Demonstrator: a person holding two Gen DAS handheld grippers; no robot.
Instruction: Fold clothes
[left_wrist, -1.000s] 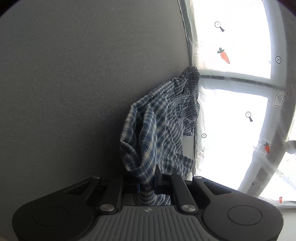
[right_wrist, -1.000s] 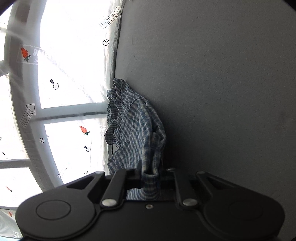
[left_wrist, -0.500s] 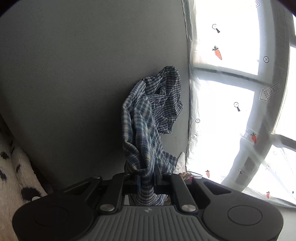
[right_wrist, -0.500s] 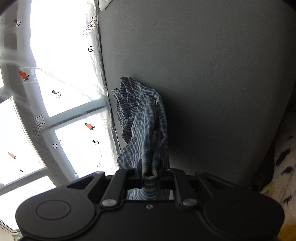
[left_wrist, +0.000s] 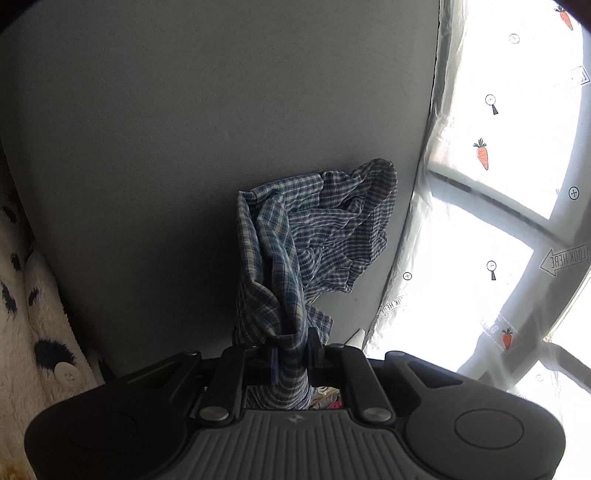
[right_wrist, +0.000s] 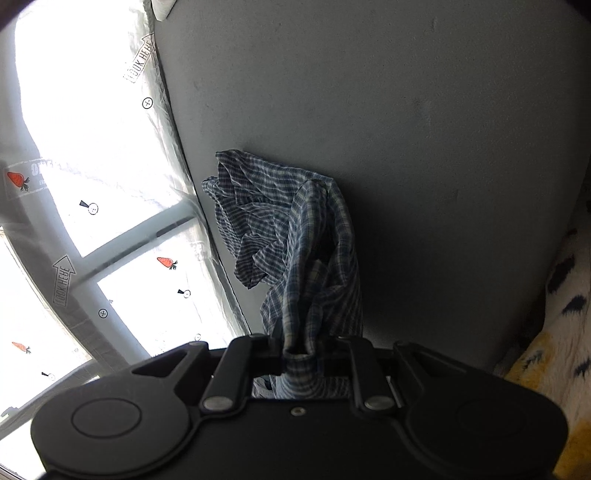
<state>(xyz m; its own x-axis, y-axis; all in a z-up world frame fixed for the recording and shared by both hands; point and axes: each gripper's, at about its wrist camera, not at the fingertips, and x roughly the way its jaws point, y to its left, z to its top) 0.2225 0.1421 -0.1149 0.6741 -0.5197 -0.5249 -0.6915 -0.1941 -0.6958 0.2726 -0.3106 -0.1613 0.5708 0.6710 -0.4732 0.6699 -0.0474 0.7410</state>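
Plaid shirt (left_wrist: 317, 236), blue-white, crumpled, bunched, pinched in left gripper (left_wrist: 291, 350) and right gripper (right_wrist: 299, 349).

The checked shirt (left_wrist: 317, 236) was thin woven cloth, soft and creased. Each gripper, left (left_wrist: 291, 352) and right (right_wrist: 299, 349), was matt black plastic with dull metal rivets. The grey surface (left_wrist: 166, 147) looked matt and finely grained. A fleecy spotted blanket (left_wrist: 33, 295) looked plush, and the printed sheet (left_wrist: 491, 229) thin and crinkled.
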